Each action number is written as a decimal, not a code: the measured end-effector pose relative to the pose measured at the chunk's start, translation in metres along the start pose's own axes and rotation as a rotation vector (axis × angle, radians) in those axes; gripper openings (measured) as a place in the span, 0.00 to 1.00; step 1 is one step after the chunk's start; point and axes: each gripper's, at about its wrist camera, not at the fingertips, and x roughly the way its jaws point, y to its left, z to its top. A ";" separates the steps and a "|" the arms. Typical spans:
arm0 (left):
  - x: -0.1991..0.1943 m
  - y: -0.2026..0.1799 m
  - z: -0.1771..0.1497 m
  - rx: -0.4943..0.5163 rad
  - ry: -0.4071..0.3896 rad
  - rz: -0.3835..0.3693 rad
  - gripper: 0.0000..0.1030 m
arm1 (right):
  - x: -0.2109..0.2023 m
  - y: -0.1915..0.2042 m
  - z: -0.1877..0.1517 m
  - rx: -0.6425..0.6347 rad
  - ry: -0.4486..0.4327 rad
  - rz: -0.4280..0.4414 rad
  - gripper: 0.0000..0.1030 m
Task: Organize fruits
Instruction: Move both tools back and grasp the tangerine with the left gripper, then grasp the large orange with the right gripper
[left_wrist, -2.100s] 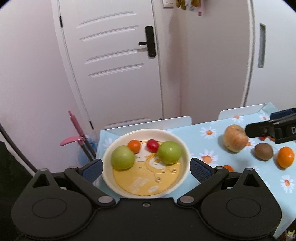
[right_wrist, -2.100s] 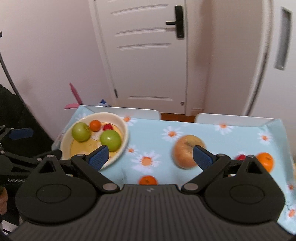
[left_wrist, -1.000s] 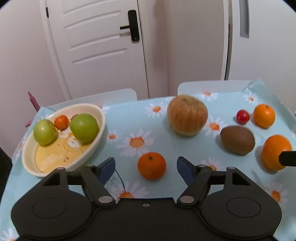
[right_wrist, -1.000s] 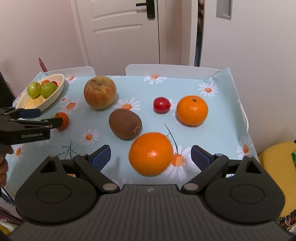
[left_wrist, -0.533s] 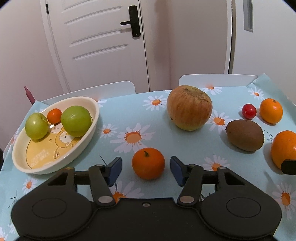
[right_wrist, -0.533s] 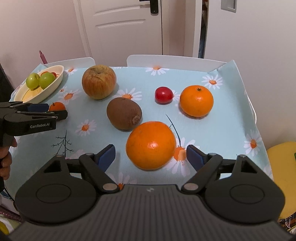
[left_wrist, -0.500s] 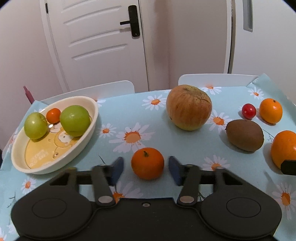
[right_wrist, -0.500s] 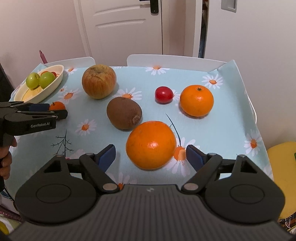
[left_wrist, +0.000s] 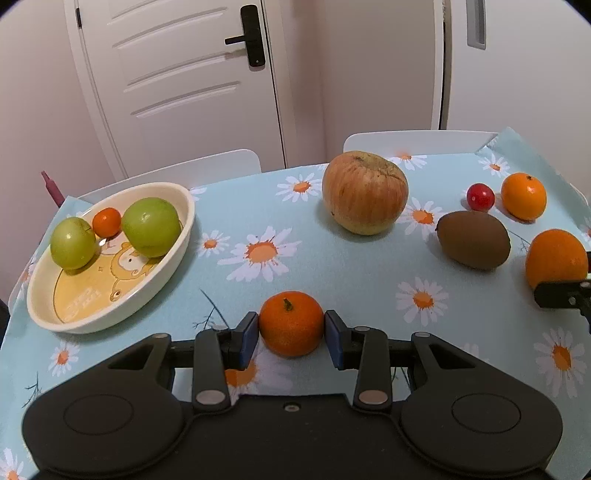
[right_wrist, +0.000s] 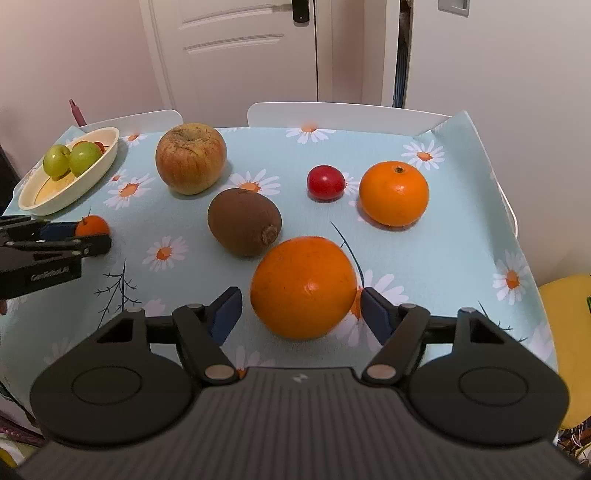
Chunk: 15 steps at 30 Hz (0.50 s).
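My left gripper (left_wrist: 290, 332) is shut on a small tangerine (left_wrist: 290, 323) that rests on the daisy tablecloth, one blue pad pressing on each side. From the right wrist view that same gripper (right_wrist: 88, 236) and tangerine (right_wrist: 92, 225) appear at the left. My right gripper (right_wrist: 301, 314) straddles a large orange (right_wrist: 303, 288); its jaws are closing, with small gaps still showing at both pads. A cream bowl (left_wrist: 110, 317) at the left holds two green apples (left_wrist: 151, 227) and a tiny tangerine (left_wrist: 106, 221).
Loose on the cloth are a big streaked apple (right_wrist: 190, 158), a kiwi (right_wrist: 243, 227), a small red fruit (right_wrist: 325, 182) and a medium orange (right_wrist: 393, 193). White chair backs (right_wrist: 332, 110) line the table's far edge. The table's right edge drops off beside a yellow object (right_wrist: 565, 295).
The left gripper left the bowl, came over the small tangerine and its jaws closed onto it. The right jaws narrowed around the large orange.
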 end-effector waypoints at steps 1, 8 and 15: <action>-0.001 0.000 -0.001 -0.001 0.002 0.002 0.41 | 0.001 0.001 0.001 -0.006 0.000 -0.002 0.83; -0.011 0.002 -0.005 -0.016 0.002 0.006 0.41 | 0.008 0.006 0.002 -0.015 -0.005 -0.019 0.81; -0.023 0.002 -0.007 -0.020 -0.017 -0.009 0.41 | 0.010 0.008 0.002 -0.033 -0.011 -0.050 0.73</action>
